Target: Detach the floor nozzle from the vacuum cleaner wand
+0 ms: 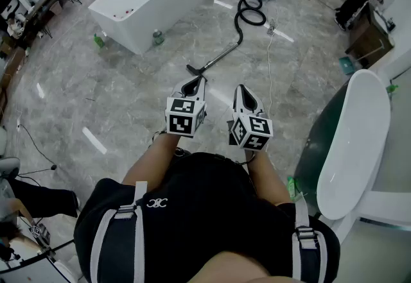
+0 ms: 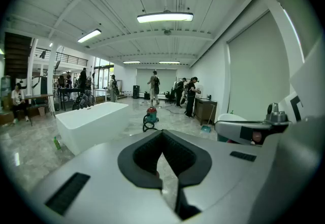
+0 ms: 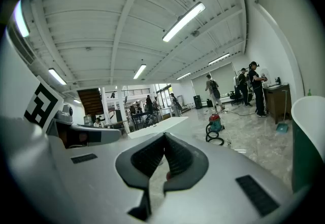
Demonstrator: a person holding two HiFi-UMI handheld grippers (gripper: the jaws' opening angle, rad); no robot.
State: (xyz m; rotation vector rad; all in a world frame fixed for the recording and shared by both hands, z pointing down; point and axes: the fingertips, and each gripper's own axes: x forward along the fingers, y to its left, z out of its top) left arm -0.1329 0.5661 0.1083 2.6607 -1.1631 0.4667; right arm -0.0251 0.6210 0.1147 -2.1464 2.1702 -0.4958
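Now, with left tool and right tool both closed and empty, short of the floor nozzle lying on the floor, open them, brace the wand, then pull the nozzle.

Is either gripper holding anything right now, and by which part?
Nothing is held. The left hand-held gripper and the right hand-held gripper are both shut and empty; the wand and floor nozzle lie on the floor ahead.

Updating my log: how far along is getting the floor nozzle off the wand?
Done: nothing; the floor nozzle looks joined to the wand on the floor. In hand: nothing; left gripper and right gripper are shut, empty, short of it. Remaining: reach, grip, pull apart.
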